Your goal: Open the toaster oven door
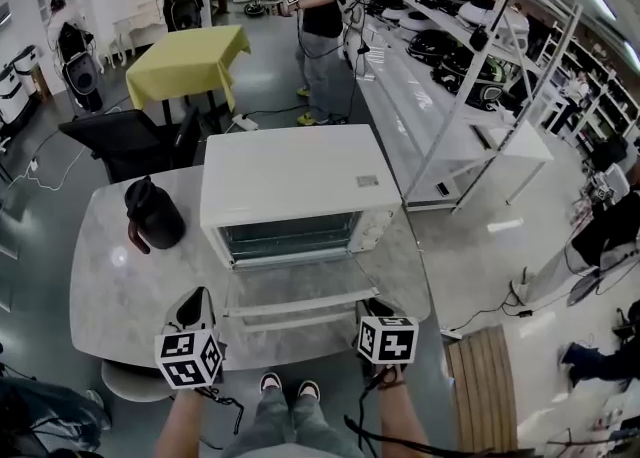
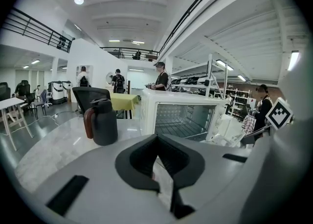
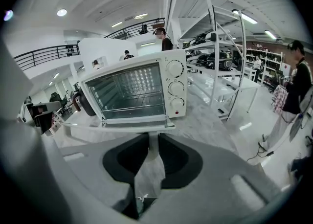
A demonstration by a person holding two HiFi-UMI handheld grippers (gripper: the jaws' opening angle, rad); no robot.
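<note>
With the toaster oven mid-frame and its door already lying flat, the right gripper, whose jaws pinch narrowly on the handle, would do best to let go gently, while the left gripper, with its jaws nearly together on nothing, waits at lower left.

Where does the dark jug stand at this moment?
In the head view, the dark jug stands on the grey table, at the left side, right beside the left wall of the white toaster oven.
</note>
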